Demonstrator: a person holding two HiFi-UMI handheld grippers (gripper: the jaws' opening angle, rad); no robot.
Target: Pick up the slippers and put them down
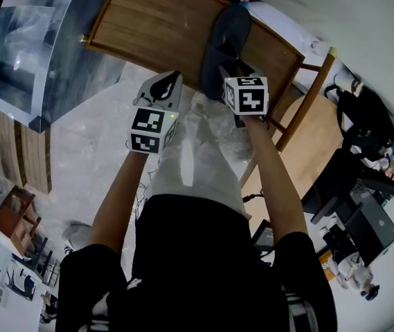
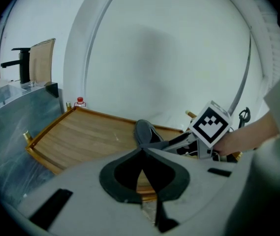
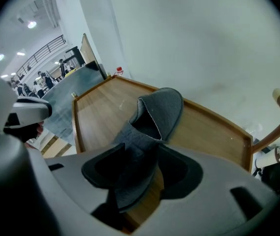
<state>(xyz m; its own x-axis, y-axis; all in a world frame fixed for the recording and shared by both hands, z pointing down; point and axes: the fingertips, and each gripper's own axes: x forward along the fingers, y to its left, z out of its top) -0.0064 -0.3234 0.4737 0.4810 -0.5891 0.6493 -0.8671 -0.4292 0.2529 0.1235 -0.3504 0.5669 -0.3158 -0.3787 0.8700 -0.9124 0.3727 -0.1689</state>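
One dark grey felt slipper lies lengthwise on the wooden table, toe pointing away from me. In the right gripper view my right gripper is shut on its heel, and the felt is creased between the jaws. The head view shows the slipper over the table with the right gripper at its near end. My left gripper hangs just left of it at the table's near edge. Its jaws meet in the left gripper view, shut on nothing. Only one slipper is in view.
A grey metal counter stands left of the table. At the right are a wooden chair and a desk with a laptop. A small red-capped bottle sits at the table's far corner. A white wall lies behind.
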